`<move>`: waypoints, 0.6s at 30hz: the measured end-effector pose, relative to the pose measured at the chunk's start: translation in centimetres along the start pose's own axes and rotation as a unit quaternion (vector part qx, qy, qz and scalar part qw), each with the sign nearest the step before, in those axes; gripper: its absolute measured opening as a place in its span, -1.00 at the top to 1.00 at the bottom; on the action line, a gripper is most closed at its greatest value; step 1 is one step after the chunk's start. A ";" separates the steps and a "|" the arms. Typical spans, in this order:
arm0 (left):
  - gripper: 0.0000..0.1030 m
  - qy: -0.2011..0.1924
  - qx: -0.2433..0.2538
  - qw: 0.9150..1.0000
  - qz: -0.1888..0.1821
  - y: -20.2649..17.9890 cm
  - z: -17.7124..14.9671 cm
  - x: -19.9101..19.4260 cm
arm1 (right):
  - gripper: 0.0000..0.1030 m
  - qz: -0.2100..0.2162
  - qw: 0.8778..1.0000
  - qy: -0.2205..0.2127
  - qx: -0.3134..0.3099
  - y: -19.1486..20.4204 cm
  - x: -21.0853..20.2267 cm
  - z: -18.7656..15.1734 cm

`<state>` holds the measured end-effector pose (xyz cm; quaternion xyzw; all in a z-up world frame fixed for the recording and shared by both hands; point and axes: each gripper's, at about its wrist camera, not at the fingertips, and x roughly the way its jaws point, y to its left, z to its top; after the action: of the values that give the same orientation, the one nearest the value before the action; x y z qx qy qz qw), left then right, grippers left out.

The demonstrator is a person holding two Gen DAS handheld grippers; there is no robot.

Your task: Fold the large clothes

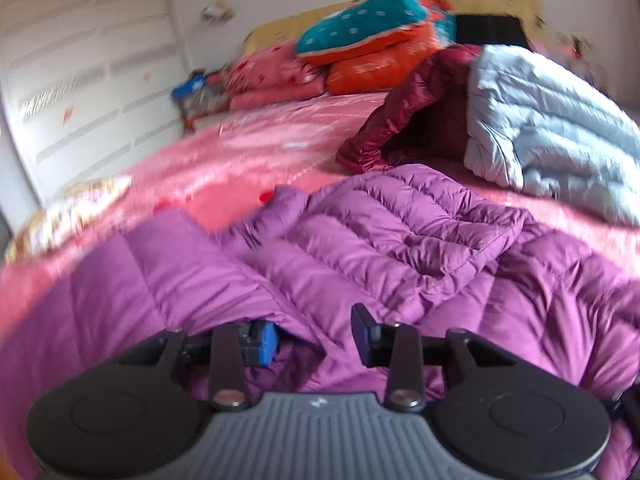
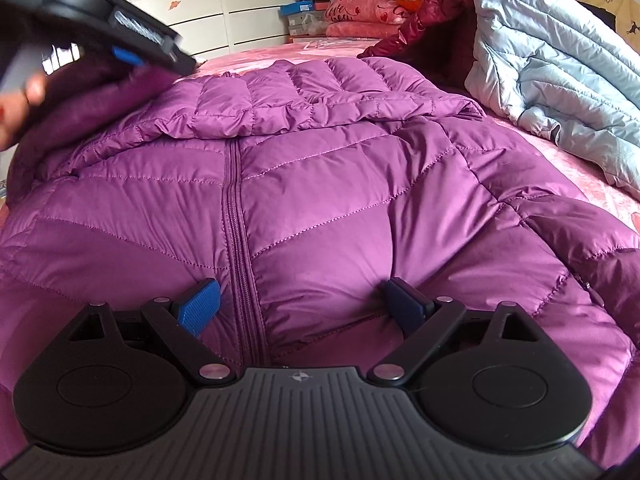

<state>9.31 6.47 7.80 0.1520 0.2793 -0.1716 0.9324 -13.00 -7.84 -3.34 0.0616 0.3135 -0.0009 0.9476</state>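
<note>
A purple quilted down jacket (image 2: 320, 184) lies front up on the pink bed, zipper closed, hood toward the headboard. It also fills the left wrist view (image 1: 360, 248). My right gripper (image 2: 306, 304) is open, its blue pads resting on the jacket's lower front on either side of the zipper. My left gripper (image 1: 316, 336) has its jaws apart with purple fabric bunched between and around the pads. From the right wrist view, the left gripper (image 2: 120, 36) is raised at the upper left with a fold of the jacket's left side lifted under it.
A light blue down jacket (image 2: 560, 72) and a dark red shiny jacket (image 1: 384, 128) are piled on the bed (image 1: 224, 168) to the right. Folded quilts and pillows (image 1: 372, 40) sit at the headboard. A white wardrobe (image 2: 224, 4) stands to the left.
</note>
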 end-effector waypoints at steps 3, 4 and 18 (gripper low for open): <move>-0.12 0.001 -0.036 0.999 -0.026 -1.0 0.4 -1.1 | -1.00 0.003 1.000 -0.002 0.001 -0.2 -0.1 -0.1; -0.22 0.002 -0.044 0.998 -0.034 -1.0 0.3 -1.5 | -1.00 0.003 1.000 -0.002 0.001 -0.2 -0.1 -0.1; -0.76 0.026 -0.161 0.982 -0.096 -2.1 0.3 -5.5 | -1.00 0.006 1.000 -0.004 -0.001 -0.6 0.0 -0.1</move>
<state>4.29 5.79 10.77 -0.0232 0.3406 -0.2095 0.9163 -13.13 -8.44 -3.49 0.0623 0.3094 0.0055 0.9489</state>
